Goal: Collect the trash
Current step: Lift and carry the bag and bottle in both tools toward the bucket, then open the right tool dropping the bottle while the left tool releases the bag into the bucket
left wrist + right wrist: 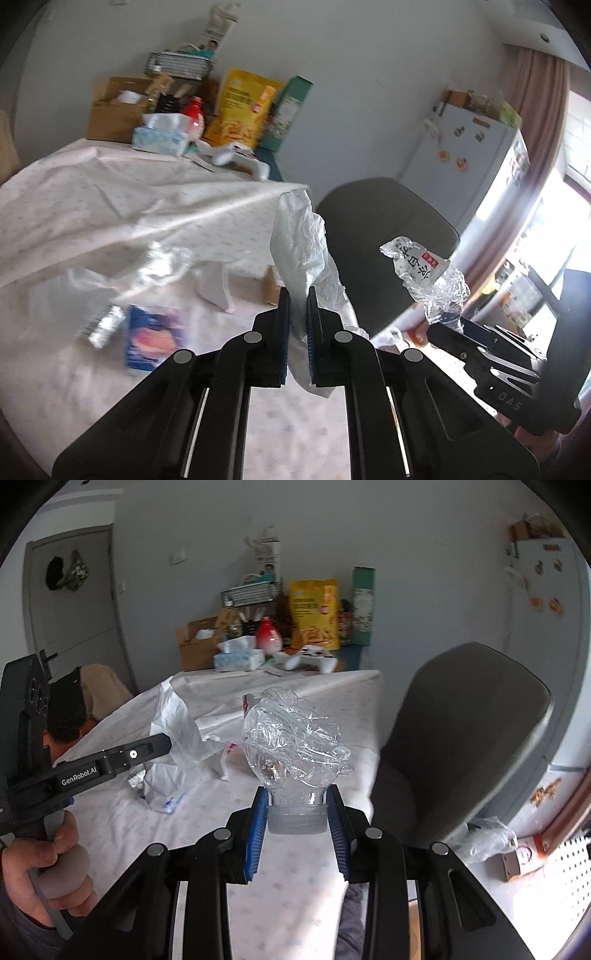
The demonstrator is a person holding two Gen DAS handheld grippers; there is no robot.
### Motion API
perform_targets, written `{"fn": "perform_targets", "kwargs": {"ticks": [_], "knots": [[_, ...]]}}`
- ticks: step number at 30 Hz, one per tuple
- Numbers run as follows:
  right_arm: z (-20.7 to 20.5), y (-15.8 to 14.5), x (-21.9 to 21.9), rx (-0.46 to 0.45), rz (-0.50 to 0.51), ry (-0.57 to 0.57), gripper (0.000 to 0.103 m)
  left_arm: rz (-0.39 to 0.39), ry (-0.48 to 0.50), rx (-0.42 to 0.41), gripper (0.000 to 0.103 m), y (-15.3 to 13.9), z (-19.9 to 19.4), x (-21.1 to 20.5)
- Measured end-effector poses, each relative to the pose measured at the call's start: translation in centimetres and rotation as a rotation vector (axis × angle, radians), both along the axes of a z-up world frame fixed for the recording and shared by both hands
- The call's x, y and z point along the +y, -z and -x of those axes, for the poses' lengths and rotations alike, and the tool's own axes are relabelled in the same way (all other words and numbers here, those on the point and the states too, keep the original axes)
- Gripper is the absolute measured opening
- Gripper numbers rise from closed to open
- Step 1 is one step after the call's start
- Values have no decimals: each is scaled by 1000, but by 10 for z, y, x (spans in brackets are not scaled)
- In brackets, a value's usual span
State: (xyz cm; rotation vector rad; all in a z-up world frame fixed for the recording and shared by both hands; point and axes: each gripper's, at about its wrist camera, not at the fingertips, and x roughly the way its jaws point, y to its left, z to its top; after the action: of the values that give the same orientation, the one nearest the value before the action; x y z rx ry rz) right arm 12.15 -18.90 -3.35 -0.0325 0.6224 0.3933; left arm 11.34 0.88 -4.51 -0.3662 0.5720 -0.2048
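Gripping a crushed plastic bottle point(295, 746) by its capped neck, my right gripper point(298, 805) holds it above the worktop point(295, 886); the left gripper point(297, 295) pinches a white plastic bag point(301, 236). I'd keep both clamped and lift clear.

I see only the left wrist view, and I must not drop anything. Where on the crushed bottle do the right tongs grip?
Observer: The right tongs hold the crushed clear bottle at its cap end. The grey cap is on and sits between the blue pads.
Operator: And my bag, how far down does it hang?
Observer: The white plastic bag in the left tongs hangs below them, down close to the tablecloth. I cannot tell whether it touches.
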Motion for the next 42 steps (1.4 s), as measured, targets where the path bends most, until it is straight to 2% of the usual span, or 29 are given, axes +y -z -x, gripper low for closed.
{"fn": "perform_targets", "kwargs": {"ticks": [7, 17, 25, 32, 33, 35, 36, 42], "knots": [[5, 15, -56, 31, -21, 108, 32, -20, 93, 19, 9, 4, -16, -46], [11, 47, -138, 80, -55, 245, 32, -69, 232, 72, 9, 20, -43, -136], [16, 89, -202, 165, -88, 349, 32, -139, 361, 137, 9, 45, -55, -215], [16, 134, -239, 239, -108, 417, 33, -188, 419, 171, 9, 61, -61, -257], [15, 140, -241, 242, -112, 420, 35, -194, 424, 175, 9, 63, -62, -260], [13, 154, -246, 259, -130, 429, 64, -209, 433, 188, 9, 69, -63, -266], [14, 159, -250, 252, -136, 449, 83, -216, 435, 197, 9, 71, -65, -268], [18, 173, -274, 301, -161, 506, 78, -239, 459, 229, 9, 82, -70, -285]]}}
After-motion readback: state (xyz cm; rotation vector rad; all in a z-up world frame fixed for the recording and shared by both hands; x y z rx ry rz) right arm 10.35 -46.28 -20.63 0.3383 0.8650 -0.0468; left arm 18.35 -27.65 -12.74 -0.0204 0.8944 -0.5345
